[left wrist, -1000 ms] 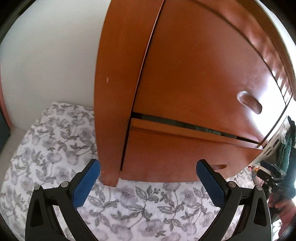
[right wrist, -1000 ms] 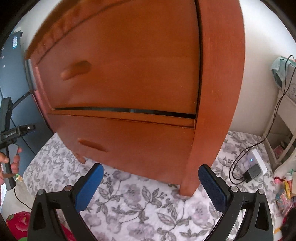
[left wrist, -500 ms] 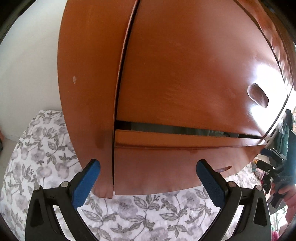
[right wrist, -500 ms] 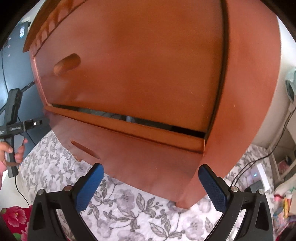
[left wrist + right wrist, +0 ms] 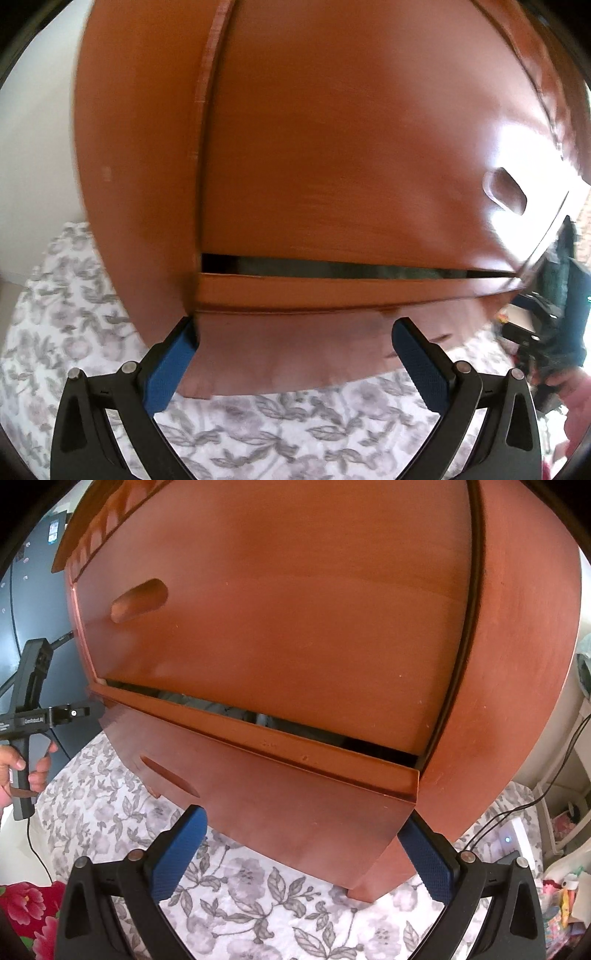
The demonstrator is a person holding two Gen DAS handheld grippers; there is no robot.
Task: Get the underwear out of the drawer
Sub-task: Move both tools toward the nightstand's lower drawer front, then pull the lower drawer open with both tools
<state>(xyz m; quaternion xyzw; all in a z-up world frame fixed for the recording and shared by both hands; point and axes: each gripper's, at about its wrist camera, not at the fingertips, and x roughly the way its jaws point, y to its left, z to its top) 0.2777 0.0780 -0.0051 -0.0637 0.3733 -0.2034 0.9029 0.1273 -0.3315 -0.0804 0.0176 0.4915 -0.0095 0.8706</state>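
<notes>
A glossy reddish-brown wooden cabinet (image 5: 332,147) fills both views, its smooth lower drawer (image 5: 280,801) standing slightly out, with a dark slit above its flat top edge. Grey cloth (image 5: 207,703), perhaps the underwear, shows in that slit, above and beyond both tongs. The left gripper (image 5: 291,332) and right gripper (image 5: 303,819), black-framed with ribbed blue pads (image 5: 177,853), both gape wide against the drawer front. Below them lies a quilted grey-flowered white cover (image 5: 258,904). Only the right view shows the upper drawer's rounded wooden knob (image 5: 138,600) and a hand (image 5: 22,771) gripping the other tool's handle; the left view shows a recessed pull (image 5: 506,192) in glare.
</notes>
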